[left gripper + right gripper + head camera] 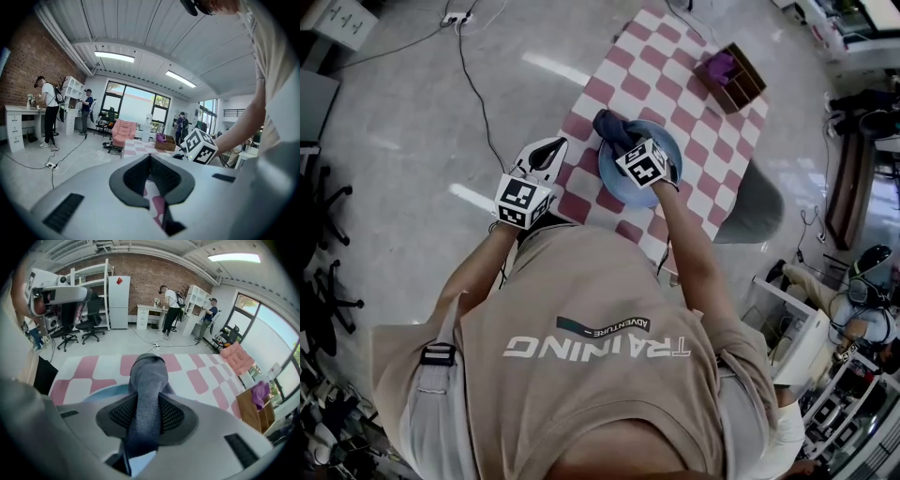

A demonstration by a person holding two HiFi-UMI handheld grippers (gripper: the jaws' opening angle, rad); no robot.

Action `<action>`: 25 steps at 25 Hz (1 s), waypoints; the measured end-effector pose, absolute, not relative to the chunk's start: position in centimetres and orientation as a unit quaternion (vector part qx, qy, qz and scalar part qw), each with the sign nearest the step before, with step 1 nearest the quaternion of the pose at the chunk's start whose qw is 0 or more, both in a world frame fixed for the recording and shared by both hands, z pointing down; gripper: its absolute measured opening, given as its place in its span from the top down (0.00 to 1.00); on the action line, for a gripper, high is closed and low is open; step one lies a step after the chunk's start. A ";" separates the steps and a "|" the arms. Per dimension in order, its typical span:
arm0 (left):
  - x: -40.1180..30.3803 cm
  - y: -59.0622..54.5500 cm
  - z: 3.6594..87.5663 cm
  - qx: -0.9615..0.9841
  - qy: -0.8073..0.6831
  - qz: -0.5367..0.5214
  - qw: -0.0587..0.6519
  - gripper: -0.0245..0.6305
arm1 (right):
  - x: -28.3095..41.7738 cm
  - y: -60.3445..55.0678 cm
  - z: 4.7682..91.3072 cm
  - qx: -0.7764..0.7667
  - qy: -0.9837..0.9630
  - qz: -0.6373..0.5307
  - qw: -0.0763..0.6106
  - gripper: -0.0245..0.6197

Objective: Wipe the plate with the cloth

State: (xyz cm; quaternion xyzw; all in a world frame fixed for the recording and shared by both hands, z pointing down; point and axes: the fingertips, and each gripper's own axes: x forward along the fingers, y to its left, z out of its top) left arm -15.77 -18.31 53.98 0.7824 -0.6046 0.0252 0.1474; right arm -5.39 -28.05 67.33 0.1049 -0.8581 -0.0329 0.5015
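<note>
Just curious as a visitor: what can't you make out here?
Head view: cloth and right hand-held gripper cover much of the plate; cleanliness unclear.
Right gripper view: the gripper's body hides most of the plate.
Head view: the purple thing in the wooden box is too small to identify.

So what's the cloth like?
The cloth is dark grey and looks soft, like knitted fabric. It is bunched into a thick roll, not spread flat. The right gripper pinches it between its black pads, and its rounded free end sticks out past them. It hangs over the far edge of the blue plate, which sits on the pink-and-white checked table. Whether the cloth presses on the plate cannot be told.
</note>
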 end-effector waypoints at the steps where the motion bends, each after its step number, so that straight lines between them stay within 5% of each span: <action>1: -15.7 -18.3 53.9 0.782 -0.606 0.024 0.148 0.94 | -4.9 -29.1 67.4 0.117 -0.852 -0.036 0.508 0.75; 15: -13.8 -18.6 53.1 0.795 -0.588 0.023 0.146 0.94 | 9.1 -35.9 67.3 0.267 -0.785 0.015 0.559 0.75; 25: -9.7 -20.0 52.5 0.824 -0.548 0.027 0.140 0.94 | 15.7 -29.4 66.8 0.298 -0.795 0.071 0.523 0.75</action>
